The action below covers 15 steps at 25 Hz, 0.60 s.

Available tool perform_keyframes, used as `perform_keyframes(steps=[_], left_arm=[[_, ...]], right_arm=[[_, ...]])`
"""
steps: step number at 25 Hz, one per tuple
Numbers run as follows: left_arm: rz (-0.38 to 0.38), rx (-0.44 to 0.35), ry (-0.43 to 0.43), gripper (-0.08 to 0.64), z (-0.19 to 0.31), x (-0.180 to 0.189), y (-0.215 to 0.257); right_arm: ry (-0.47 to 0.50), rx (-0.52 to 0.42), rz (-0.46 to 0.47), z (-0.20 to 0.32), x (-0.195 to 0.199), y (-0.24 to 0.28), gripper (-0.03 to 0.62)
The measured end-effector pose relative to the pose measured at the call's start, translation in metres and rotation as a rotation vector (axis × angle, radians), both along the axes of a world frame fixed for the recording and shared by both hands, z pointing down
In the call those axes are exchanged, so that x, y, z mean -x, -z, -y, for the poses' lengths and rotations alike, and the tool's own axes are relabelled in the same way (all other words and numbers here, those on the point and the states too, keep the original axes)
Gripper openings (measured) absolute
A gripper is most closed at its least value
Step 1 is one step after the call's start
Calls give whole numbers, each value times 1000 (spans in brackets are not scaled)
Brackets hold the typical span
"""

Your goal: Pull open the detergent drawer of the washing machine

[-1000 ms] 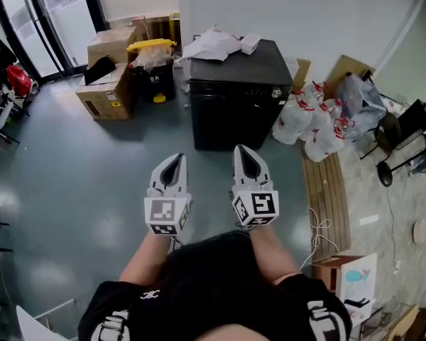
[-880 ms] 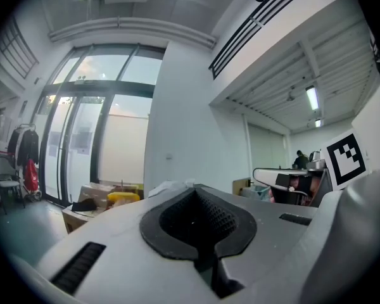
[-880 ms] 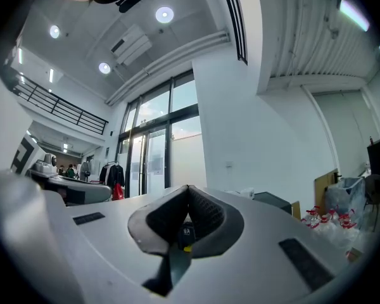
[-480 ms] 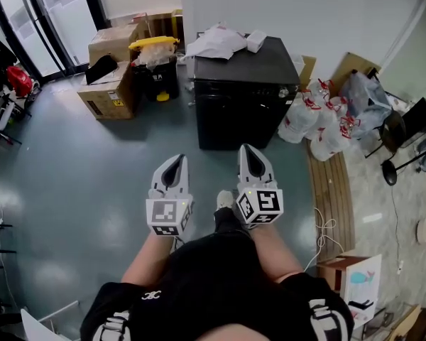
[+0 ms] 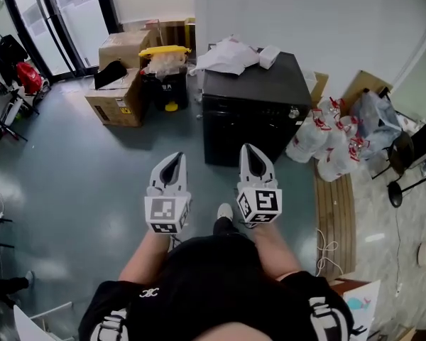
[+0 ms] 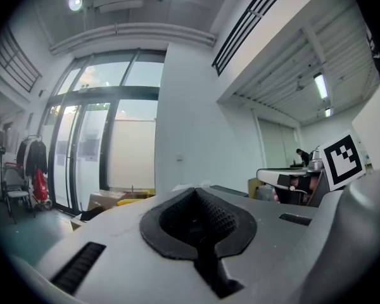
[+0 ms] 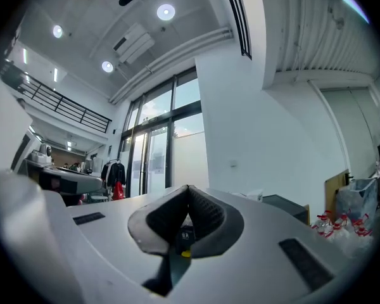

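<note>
A black washing machine (image 5: 252, 116) stands against the white wall, its front facing me, with a small knob (image 5: 293, 111) at the upper right. Its detergent drawer cannot be made out on the dark front. In the head view both grippers are held side by side, short of the machine and pointing at it. My left gripper (image 5: 174, 160) is shut and holds nothing; it faces the floor left of the machine. My right gripper (image 5: 248, 152) is also shut and empty, in line with the machine's front. The machine's top (image 7: 285, 202) shows beyond the right gripper (image 7: 189, 190).
Crumpled white sheets and a small white box (image 5: 231, 54) lie on the machine's top. Left of it stand a black bin with a yellow lid (image 5: 162, 69) and cardboard boxes (image 5: 117, 84). White bags (image 5: 326, 137) and a wooden board (image 5: 337, 212) are on the right.
The person has stepped toward the washing machine, so it sits nearer and lower in the head view. Both grippers went forward with them, still shut.
</note>
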<state>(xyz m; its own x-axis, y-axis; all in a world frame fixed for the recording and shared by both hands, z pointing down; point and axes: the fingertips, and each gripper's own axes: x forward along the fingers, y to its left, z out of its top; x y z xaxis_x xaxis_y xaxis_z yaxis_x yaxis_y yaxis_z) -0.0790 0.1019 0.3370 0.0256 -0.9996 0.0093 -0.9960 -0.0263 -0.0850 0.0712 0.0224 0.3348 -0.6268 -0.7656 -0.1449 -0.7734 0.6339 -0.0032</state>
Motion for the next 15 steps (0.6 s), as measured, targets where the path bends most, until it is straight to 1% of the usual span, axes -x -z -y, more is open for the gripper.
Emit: perform_keyframes(steps=[7, 11, 15], left_arm=[[40, -16, 33, 0, 82, 11, 26], [36, 4, 48, 0, 126, 10, 25], [30, 27, 49, 0, 167, 7, 23]], right_arm=[[27, -4, 32, 85, 14, 18, 3], [18, 20, 43, 131, 12, 16, 3], [33, 54, 41, 171, 13, 7, 2]])
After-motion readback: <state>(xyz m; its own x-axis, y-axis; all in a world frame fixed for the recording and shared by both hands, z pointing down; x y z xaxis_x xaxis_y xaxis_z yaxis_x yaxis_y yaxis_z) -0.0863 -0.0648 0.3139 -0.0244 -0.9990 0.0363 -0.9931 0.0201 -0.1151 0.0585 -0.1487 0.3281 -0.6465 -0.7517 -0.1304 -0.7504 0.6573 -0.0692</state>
